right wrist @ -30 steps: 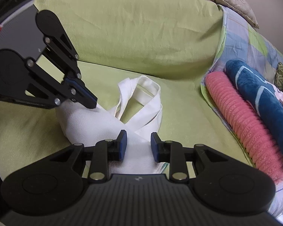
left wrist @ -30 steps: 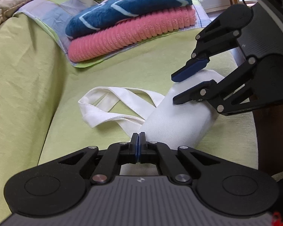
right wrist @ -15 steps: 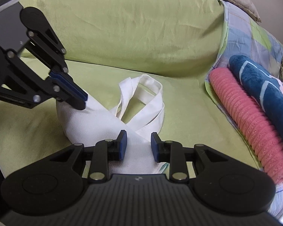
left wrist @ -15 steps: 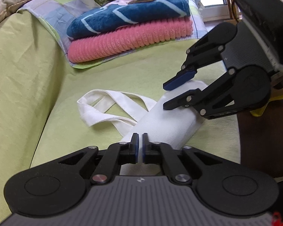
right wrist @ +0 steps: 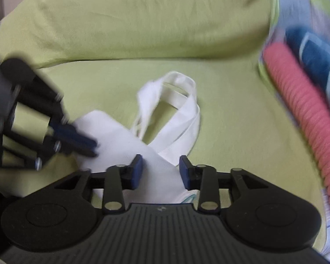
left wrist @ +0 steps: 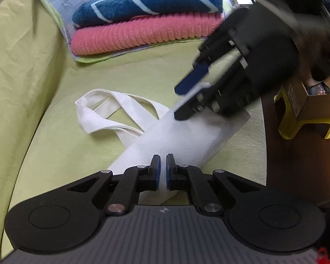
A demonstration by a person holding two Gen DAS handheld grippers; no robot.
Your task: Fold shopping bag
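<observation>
A white shopping bag [left wrist: 187, 136], folded into a long strip, lies on the green couch seat with its two handles [left wrist: 103, 118] looped toward the backrest. My left gripper [left wrist: 161, 167] sits low over the near end of the strip. Its jaws stand a hair apart and nothing shows pinched between them. From the right wrist view, the left gripper [right wrist: 92, 148] touches the left end of the bag [right wrist: 121, 136]. My right gripper [right wrist: 161, 169] hovers over the middle of the strip by the handles [right wrist: 182, 114]. Its jaws are opening and the pads are clear of the cloth. The right gripper [left wrist: 177, 103] looks blurred in the left wrist view.
A pink towel [left wrist: 143, 35] and a blue towel [left wrist: 147, 2] are stacked on a patterned sheet at the far end of the couch [left wrist: 33, 66]. A yellow stool [left wrist: 305, 121] bearing a cardboard box [left wrist: 314, 96] stands on the dark floor beside the couch.
My right gripper has swung and rolled above the bag, and its jaws have widened. A thin slit has appeared between the left jaws. The bag has stayed where it was.
</observation>
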